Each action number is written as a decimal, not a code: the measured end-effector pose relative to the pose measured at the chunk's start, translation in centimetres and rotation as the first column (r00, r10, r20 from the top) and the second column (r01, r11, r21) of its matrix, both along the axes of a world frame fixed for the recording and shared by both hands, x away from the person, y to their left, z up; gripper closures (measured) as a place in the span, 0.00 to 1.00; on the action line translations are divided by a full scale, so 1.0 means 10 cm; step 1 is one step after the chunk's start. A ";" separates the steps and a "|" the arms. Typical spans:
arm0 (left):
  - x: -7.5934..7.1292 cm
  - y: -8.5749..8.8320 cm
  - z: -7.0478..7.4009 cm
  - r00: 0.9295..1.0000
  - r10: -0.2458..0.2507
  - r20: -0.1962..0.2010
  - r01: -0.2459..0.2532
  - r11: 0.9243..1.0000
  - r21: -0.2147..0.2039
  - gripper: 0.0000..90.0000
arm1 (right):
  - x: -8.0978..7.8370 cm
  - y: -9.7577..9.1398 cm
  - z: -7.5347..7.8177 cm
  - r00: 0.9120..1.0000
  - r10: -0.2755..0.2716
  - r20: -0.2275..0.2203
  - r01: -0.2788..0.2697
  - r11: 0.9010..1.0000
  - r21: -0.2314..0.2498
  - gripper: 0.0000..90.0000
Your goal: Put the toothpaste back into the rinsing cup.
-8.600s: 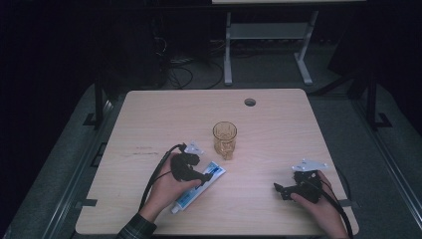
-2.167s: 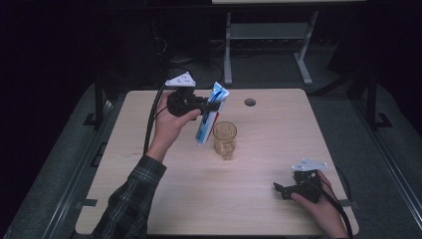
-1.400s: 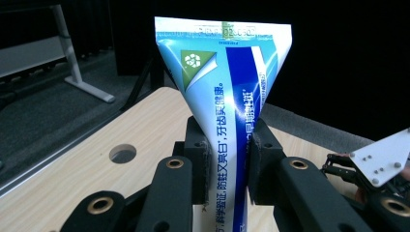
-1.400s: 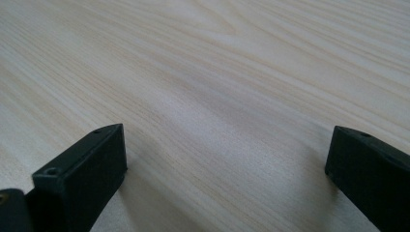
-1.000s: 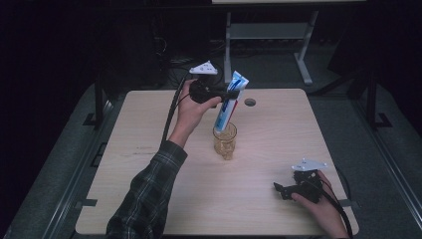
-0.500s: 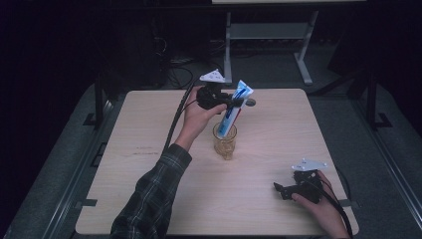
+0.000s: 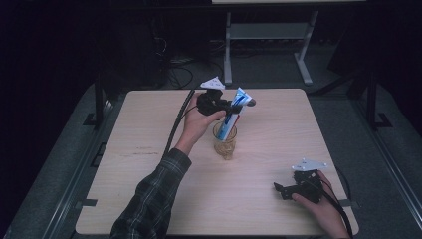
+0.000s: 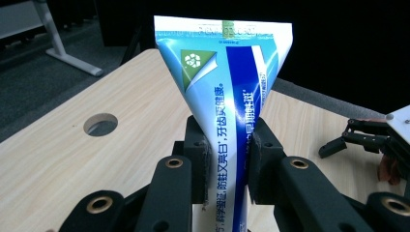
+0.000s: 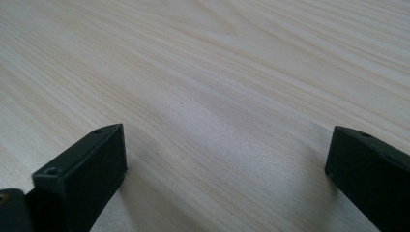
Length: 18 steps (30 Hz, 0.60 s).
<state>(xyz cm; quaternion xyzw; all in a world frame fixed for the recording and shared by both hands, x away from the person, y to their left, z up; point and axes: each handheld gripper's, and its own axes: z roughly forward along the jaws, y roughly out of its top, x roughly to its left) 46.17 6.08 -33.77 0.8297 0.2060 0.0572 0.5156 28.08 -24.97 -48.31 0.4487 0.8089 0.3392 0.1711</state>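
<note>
1. You're mid-insertion: the left gripper (image 7: 225,105) is clenched on the toothpaste tube (image 8: 227,96), pads on both flat faces, crimped end up.
2. In the high view the tube's lower end is already inside the amber glass (image 7: 225,142), leaning toward the far-right rim; body slanted, not upright.
3. Next, imo: lower a bit more, let the cap end settle on the bottom, then release. Ease off slowly, since the tube will rest against the rim and could tip a light glass.
4. Right gripper (image 7: 293,188) sits on the table (image 7: 278,129) near the front-right corner, jaws spread wide w/ nothing between, well apart from the glass.
5. Room: glass stands mid-table, far from all edges; cable hole (image 8: 100,124) lies beyond it. Plenty of bare wood around for pulling back.
</note>
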 end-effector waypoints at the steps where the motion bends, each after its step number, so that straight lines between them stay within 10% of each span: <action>1: 0.00 0.00 -0.02 1.000 -0.002 -0.003 0.002 1.000 0.004 0.82 | 0.00 0.00 0.00 1.000 0.000 0.000 0.000 1.000 0.000 0.01; 18: -0.01 0.04 -0.20 1.000 0.004 -0.025 -0.004 1.000 0.015 0.81 | 0.00 0.00 0.00 1.000 -0.001 0.001 0.001 1.000 -0.002 0.01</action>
